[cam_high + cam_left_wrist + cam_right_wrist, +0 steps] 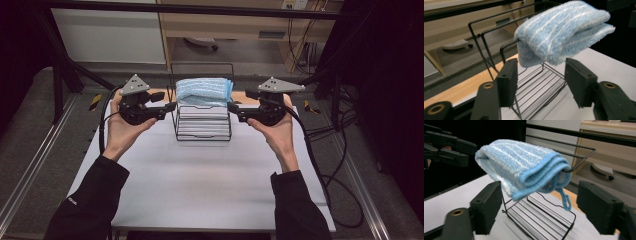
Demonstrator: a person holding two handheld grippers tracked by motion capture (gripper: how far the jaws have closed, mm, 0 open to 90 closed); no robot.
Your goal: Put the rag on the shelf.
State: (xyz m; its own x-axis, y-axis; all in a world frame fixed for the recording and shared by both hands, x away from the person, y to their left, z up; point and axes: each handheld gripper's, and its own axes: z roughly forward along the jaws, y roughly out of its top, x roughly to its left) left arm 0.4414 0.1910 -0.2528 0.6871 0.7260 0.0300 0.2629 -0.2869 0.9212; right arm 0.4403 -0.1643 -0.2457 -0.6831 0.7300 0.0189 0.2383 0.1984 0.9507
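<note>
A folded light-blue striped towel (204, 91) lies over the top wires of a black wire rack (202, 131) at the far middle of the white table (200, 180). My left gripper (171, 106) is just left of the rack, open, jaws pointing at it. In the left gripper view the towel (564, 32) hangs just beyond the open jaws, above the rack's wire floor (539, 87). My right gripper (232, 109) faces the rack from the right, open and holding nothing. The right gripper view shows the towel (524, 170) with a small loop (566, 199) dangling, and the left gripper (467, 151) beyond.
A wooden strip (160, 93) runs along the table's far edge. Black cables (330, 170) trail off to the right of the table. Black frame bars (65, 70) stand at both far corners, and a wooden desk (240, 25) is behind.
</note>
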